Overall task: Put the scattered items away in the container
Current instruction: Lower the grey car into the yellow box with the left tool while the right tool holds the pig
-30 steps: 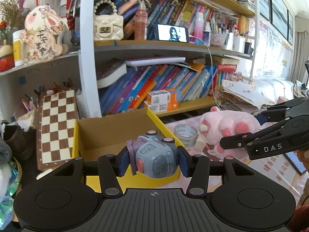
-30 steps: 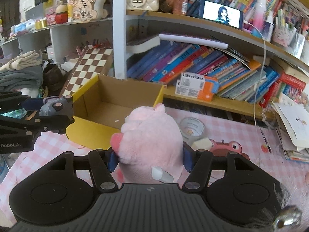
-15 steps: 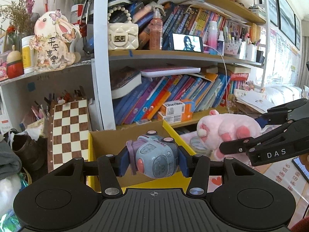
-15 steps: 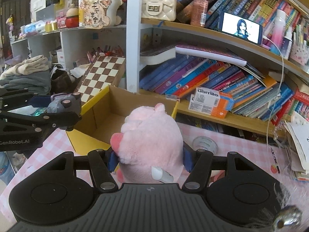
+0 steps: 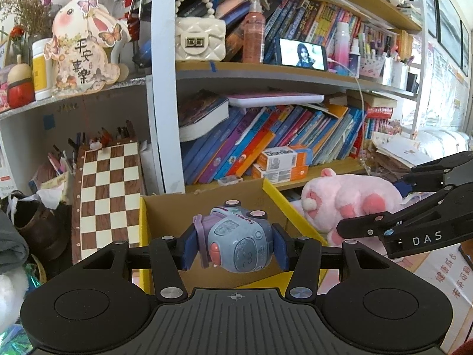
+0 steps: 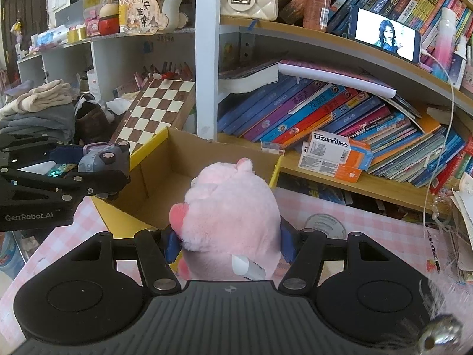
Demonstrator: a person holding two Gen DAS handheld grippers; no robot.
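Tilting downward — both loaded grippers (image 5: 235, 247) (image 6: 230, 244)

Grey-blue toy (image 5: 238, 244) with a lilac strap and a red-pink button, clamped by dark-blue pads (image 5: 189, 247) of the black left gripper (image 5: 235, 247). Just behind the toy, a cardboard box (image 5: 207, 204): plain brown inside, yellow outside. Left of the box, a chessboard (image 5: 108, 198) chequered dark brown and cream. Right of the box, a pale-pink plush (image 6: 233, 222) with deeper pink snout and paws, pressed between the blue pads of the black right gripper (image 6: 230, 244). Beneath the box, a tablecloth (image 6: 384, 236) in pink-and-white check. Behind the box, white-and-orange cartons (image 6: 334, 156), then book spines (image 5: 236, 153) in blue, purple, red and orange. Above the box, a cream quilted handbag (image 5: 199, 40) with a gold clasp.
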